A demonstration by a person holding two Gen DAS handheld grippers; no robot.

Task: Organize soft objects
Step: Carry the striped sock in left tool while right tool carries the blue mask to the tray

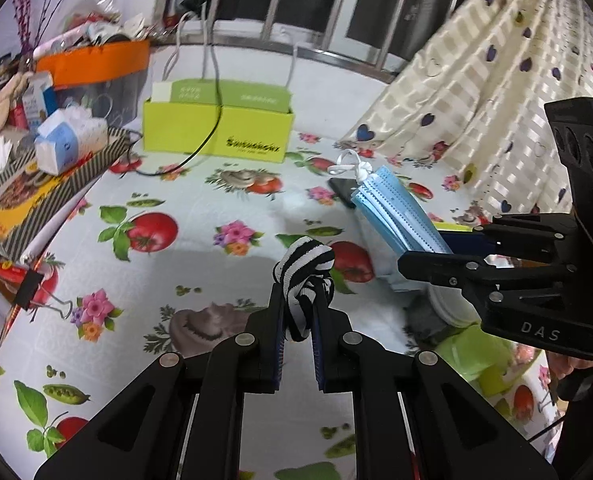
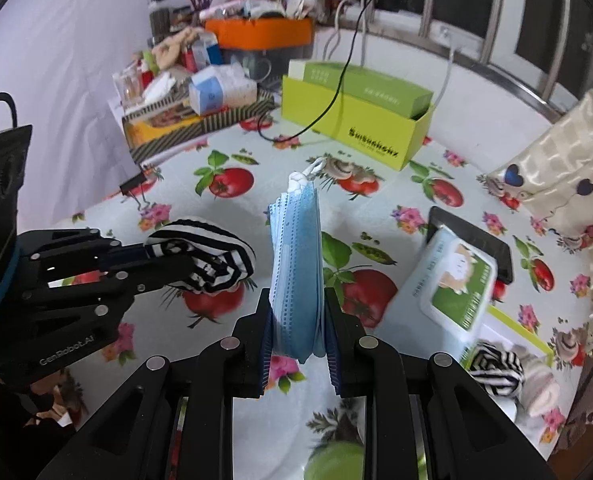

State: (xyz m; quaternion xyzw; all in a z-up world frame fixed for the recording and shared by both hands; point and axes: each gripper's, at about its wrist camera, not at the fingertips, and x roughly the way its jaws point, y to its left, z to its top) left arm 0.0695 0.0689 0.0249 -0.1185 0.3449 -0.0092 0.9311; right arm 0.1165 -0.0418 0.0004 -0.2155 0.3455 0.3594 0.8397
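My left gripper (image 1: 299, 300) is shut on a black-and-white striped sock (image 1: 302, 276) and holds it above the table; the sock also shows in the right wrist view (image 2: 204, 256). My right gripper (image 2: 296, 300) is shut on a stack of blue face masks (image 2: 296, 264) tied with white loops, held upright; the stack also shows in the left wrist view (image 1: 392, 212). A second striped sock (image 2: 494, 368) and a grey-white sock (image 2: 540, 388) lie at the right by a lime tray (image 2: 512, 320). A pack of wet wipes (image 2: 452, 284) leans there.
A lime-green box (image 1: 216, 128) stands at the back under hanging cables. A striped box (image 1: 36, 192) with a tissue pack and clutter sits at the left, an orange bin (image 1: 96, 62) behind. A dark phone (image 2: 484, 248) lies right. A curtain (image 1: 496, 100) hangs at the right.
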